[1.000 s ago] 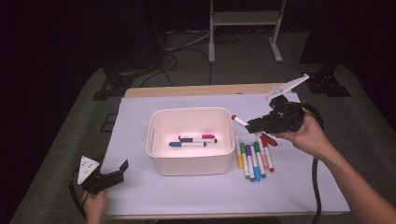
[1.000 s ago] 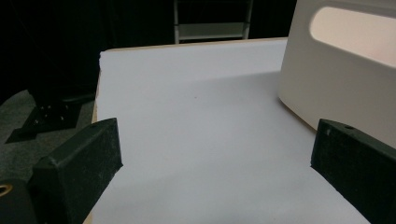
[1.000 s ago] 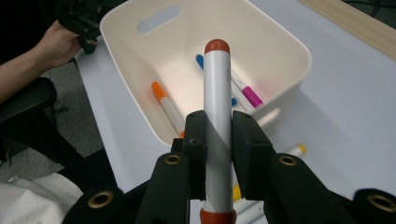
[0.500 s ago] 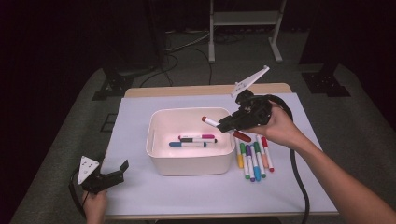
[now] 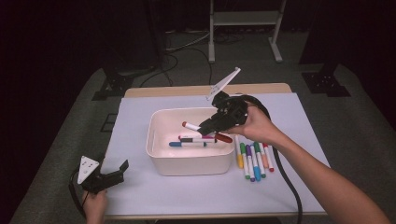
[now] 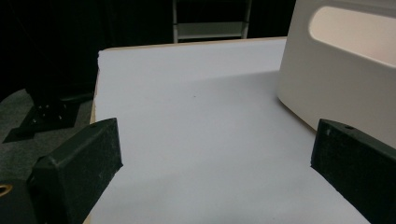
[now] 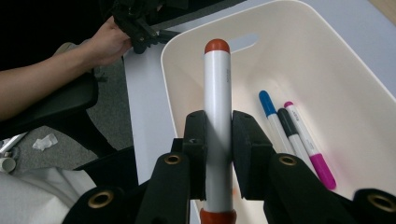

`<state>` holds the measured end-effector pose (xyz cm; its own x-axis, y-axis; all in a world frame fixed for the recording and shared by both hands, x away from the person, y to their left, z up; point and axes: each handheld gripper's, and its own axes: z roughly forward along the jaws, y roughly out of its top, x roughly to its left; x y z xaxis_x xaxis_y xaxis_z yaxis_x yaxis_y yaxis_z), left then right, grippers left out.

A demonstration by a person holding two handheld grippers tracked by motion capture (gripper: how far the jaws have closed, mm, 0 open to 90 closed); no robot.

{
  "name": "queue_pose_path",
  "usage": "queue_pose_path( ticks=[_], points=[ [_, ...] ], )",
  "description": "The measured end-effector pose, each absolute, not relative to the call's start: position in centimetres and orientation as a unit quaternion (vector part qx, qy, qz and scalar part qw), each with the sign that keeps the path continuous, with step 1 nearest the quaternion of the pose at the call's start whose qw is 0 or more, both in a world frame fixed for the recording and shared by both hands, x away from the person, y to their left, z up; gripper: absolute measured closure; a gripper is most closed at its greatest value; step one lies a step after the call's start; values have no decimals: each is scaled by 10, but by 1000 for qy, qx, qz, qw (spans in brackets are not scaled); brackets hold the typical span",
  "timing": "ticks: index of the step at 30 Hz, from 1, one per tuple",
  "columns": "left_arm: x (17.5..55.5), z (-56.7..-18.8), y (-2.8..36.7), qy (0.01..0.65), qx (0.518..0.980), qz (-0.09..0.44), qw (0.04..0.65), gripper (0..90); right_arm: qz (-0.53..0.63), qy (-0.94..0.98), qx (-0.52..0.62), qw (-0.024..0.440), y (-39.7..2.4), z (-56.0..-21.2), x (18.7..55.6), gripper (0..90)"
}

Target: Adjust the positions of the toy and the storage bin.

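Observation:
My right gripper [image 5: 211, 126] [image 7: 218, 144] is shut on a white marker with red ends [image 5: 198, 128] [image 7: 218, 102] and holds it over the white bin [image 5: 161, 165] [image 7: 327, 56]. In the bin lie a blue marker [image 5: 180, 144] [image 7: 270, 112], a black one [image 7: 289, 133] and a pink one [image 5: 205, 138] [image 7: 310, 149]. Several coloured markers [image 5: 252, 161] lie in a row on the sheet right of the bin. My left gripper [image 5: 112, 176] [image 6: 212, 154] rests open at the table's front left corner, nothing between its jaws, with the bin's wall [image 6: 336, 79] to its right.
A pale sheet [image 5: 308, 154] [image 6: 196, 93] covers the wooden table. The right gripper's black cable [image 5: 285, 177] trails toward the front edge. A metal stand [image 5: 243, 28] and dark bases [image 5: 327, 79] sit on the floor beyond the table.
My right gripper has carried the red-ended marker leftward, from above the marker row to over the bin. The left gripper has stayed put.

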<state>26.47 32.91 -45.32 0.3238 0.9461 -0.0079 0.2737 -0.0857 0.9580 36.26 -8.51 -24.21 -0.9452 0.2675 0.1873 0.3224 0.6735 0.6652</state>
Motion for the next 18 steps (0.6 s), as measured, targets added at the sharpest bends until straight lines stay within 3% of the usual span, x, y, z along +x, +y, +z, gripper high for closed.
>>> queue_pose_path(
  ticks=[18],
  points=[
    [265, -453, 330, 470, 648, 345, 491, 5, -346, -927, -129, 69, -38, -273, 376, 758]
  ],
)
